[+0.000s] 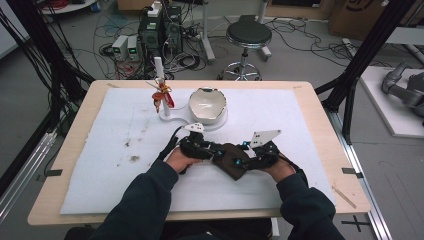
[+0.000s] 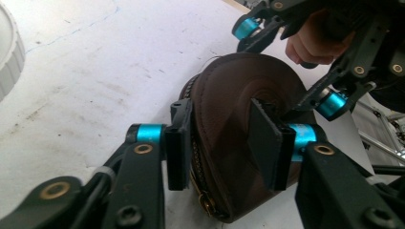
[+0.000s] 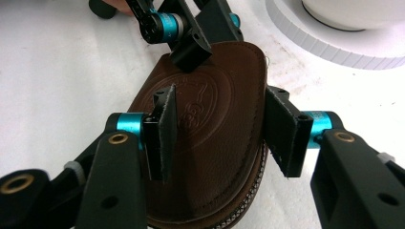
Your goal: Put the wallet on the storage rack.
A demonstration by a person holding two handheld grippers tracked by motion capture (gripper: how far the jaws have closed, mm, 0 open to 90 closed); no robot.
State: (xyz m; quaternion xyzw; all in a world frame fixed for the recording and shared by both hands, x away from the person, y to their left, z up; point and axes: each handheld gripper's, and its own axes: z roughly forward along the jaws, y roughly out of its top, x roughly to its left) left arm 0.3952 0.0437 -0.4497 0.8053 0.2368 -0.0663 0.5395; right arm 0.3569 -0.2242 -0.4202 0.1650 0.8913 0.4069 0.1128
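A brown leather zip pouch (image 1: pixel 231 162) lies on the white mat near the table's front middle. My left gripper (image 1: pixel 200 146) comes at it from the left and my right gripper (image 1: pixel 252 157) from the right. In the left gripper view the jaws (image 2: pixel 222 143) are shut on the pouch (image 2: pixel 229 90), one pad at the zipper edge, the other on its face. In the right gripper view the jaws (image 3: pixel 222 136) clamp the pouch (image 3: pixel 215 105) too, one pad on the embossed face, one at the stitched edge. The left gripper (image 3: pixel 210 36) holds the far end there.
A white bowl (image 1: pixel 207 102) sits on a round white base (image 1: pixel 222 121) behind the pouch, close to the grippers. A white stand with a red and orange ornament (image 1: pixel 162 95) is left of it. The white mat (image 1: pixel 110 165) has small dark stains at the left.
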